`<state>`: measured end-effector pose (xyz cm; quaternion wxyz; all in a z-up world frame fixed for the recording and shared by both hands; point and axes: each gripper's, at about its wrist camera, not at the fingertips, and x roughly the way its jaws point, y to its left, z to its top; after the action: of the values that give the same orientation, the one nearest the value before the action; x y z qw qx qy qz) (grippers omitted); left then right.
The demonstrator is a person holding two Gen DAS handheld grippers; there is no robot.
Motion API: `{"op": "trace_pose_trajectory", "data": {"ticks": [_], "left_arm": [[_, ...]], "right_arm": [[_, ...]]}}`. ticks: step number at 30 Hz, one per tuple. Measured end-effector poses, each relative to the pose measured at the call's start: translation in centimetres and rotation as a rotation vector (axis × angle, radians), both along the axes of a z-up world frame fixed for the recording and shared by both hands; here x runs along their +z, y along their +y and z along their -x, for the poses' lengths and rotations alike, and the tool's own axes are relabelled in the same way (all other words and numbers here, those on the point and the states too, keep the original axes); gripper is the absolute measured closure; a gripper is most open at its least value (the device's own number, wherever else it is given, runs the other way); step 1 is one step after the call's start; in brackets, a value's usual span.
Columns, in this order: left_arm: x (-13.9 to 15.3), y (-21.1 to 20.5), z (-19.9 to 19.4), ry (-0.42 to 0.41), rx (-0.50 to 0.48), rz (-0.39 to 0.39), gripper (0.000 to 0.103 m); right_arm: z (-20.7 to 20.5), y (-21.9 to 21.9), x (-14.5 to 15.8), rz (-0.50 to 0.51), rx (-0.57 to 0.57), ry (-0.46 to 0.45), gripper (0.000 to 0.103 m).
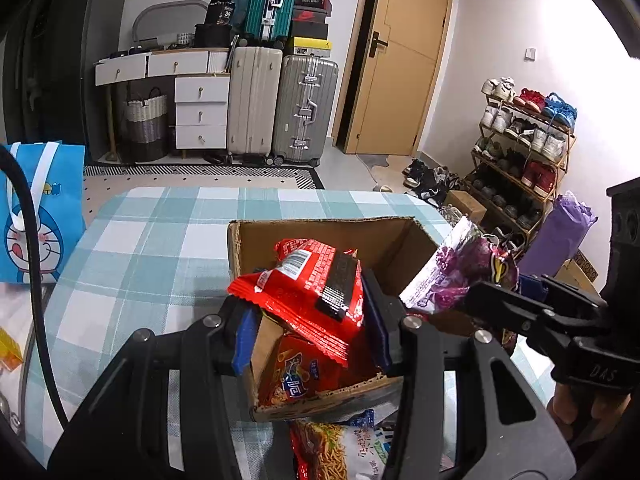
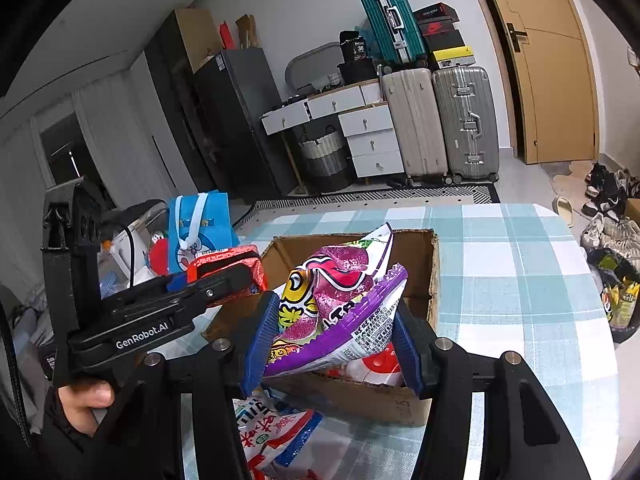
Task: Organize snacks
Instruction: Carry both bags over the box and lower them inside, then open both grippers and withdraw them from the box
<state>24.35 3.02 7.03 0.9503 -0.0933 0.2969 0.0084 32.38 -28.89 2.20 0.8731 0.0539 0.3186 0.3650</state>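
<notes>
Partway, I judge: the open brown cardboard box (image 1: 320, 236) on the checked tablecloth already holds an orange packet. The left gripper (image 1: 310, 304) pinches a red foil packet (image 1: 308, 292) above it; the right gripper (image 2: 334, 320), at three o'clock, pinches a purple-and-white candy bag (image 2: 340, 300). A noodle packet (image 1: 344, 448) at six o'clock still lies outside.

Three suitcases (image 1: 280, 108), white drawers (image 1: 202, 114), a woven basket (image 1: 146, 124), a shoe rack (image 1: 524, 140), a blue cartoon bag (image 1: 38, 216).
</notes>
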Motion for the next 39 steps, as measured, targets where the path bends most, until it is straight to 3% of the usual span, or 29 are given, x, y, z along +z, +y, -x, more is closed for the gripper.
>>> {"op": "trace_pose_trajectory", "data": {"ticks": [23, 25, 29, 32, 34, 36, 39], "left_arm": [[-2.8, -0.4, -1.3, 0.106, 0.015, -0.03, 0.059], [-2.5, -0.3, -0.8, 0.105, 0.017, -0.032, 0.054], [-1.0, 0.2, 1.0, 0.051, 0.027, -0.021, 0.021], [0.2, 0.6, 2.4, 0.027, 0.016, -0.002, 0.014], [0.6, 0.8, 3.4, 0.03, 0.015, 0.002, 0.006], [1.0, 0.9, 4.7, 0.012, 0.022, -0.007, 0.001], [1.4, 0.8, 6.5, 0.006, 0.018, -0.019, 0.001]], "right_arm": [[-0.6, 1.0, -1.8, 0.074, -0.015, 0.016, 0.047], [-0.6, 0.8, -1.7, 0.06, -0.017, 0.021, 0.046], [0.0, -0.2, -0.7, 0.039, -0.027, -0.011, 0.042], [0.7, -1.3, 0.1, 0.022, -0.031, -0.024, 0.027], [1.3, -2.3, 0.4, 0.008, -0.036, -0.028, 0.01], [1.9, -3.2, 0.6, 0.011, -0.055, -0.02, 0.002], [3.0, -4.4, 0.1, 0.012, -0.071, -0.006, 0.001]]}}
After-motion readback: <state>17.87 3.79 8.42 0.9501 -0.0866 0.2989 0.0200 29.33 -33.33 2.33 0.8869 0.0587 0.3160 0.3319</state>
